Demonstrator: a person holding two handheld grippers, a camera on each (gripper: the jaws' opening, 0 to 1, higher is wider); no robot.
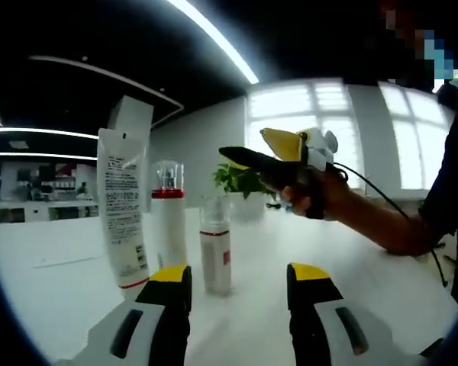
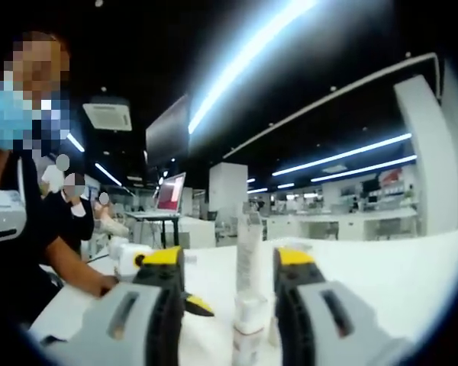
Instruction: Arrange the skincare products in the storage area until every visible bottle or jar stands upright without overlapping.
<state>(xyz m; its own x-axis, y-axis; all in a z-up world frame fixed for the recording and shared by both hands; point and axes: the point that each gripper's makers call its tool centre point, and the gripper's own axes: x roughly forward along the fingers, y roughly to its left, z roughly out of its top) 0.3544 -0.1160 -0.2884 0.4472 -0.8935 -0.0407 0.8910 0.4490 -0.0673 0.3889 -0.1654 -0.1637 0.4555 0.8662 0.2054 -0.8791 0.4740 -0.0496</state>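
Three skincare products stand upright on the white table (image 1: 351, 252): a tall white tube (image 1: 122, 217) on its red cap, a white bottle (image 1: 168, 221) with a red band and clear cap, and a small bottle (image 1: 215, 248) with a clear cap and red label. My left gripper (image 1: 240, 284) is open just in front of them, nothing between its jaws. My right gripper (image 1: 240, 156), held in a hand, hovers above the table to the right of the bottles. In the right gripper view my right gripper (image 2: 229, 263) is open; beyond its jaws stand a white tube (image 2: 248, 248) and a small white-capped bottle (image 2: 248, 324).
A potted green plant (image 1: 240, 179) stands at the back of the table. The person's forearm (image 1: 382, 217) reaches across the right side. The person's body (image 2: 15, 229) is at the left, with a laptop (image 2: 170, 192) on a desk and other people behind.
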